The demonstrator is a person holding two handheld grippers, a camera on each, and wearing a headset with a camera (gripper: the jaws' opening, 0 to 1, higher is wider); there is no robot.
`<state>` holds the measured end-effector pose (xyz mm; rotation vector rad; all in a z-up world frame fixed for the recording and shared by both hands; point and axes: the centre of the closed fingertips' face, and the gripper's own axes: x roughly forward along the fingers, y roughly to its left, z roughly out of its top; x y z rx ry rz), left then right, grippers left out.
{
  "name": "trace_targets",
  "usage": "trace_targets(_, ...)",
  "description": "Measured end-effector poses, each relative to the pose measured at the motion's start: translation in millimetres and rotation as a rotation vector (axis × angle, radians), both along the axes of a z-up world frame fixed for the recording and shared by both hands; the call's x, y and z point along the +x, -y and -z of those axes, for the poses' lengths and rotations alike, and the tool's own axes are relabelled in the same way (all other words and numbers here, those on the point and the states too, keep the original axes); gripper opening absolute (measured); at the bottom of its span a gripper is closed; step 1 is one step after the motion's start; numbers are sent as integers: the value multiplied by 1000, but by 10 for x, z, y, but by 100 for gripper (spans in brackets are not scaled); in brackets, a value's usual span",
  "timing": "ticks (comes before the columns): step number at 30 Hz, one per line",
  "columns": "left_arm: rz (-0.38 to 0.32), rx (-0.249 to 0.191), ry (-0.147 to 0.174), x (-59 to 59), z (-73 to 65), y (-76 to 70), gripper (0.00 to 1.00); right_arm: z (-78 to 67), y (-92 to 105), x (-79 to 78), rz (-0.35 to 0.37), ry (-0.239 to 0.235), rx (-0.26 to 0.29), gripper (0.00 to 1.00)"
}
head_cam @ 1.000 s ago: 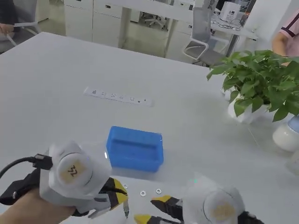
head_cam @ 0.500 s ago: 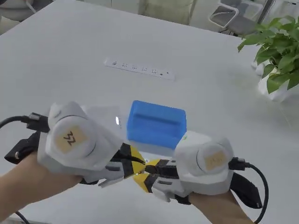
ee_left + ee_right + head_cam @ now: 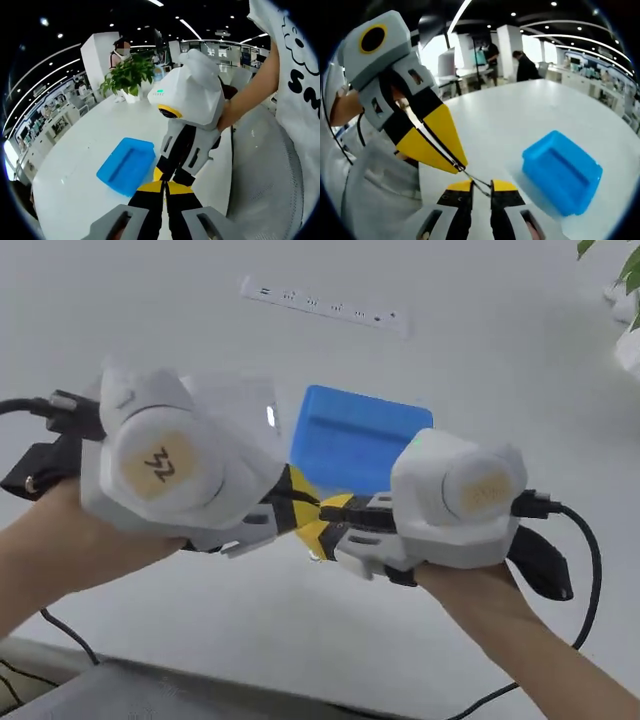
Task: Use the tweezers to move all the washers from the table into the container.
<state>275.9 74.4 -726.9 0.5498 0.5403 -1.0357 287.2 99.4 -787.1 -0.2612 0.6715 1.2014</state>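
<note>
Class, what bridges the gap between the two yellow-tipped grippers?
Thin metal tweezers, clamped in the left gripper, their tips reaching between the jaws of the right gripper; the right gripper view shows this.

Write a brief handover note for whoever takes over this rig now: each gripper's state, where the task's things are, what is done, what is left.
Left gripper: shut on thin metal tweezers, which stick out past its yellow jaws.
Right gripper: jaws either side of the tweezers' tips; grip unclear.
Blue rectangular plastic container: upright on the white table, beyond both grippers.
Done: tweezers in hand. Washers inside the container: too small to tell.
Left: tweezer the washers from the table into the container.
</note>
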Motion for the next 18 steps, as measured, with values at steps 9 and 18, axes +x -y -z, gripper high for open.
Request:
trace_targets(9, -25, 6, -38, 143, 154, -39, 0, 143, -15, 132, 23, -43, 11, 10)
trace_targets(18, -23, 31, -36, 235, 189, -72, 0, 167, -35, 243, 30, -53, 17, 11)
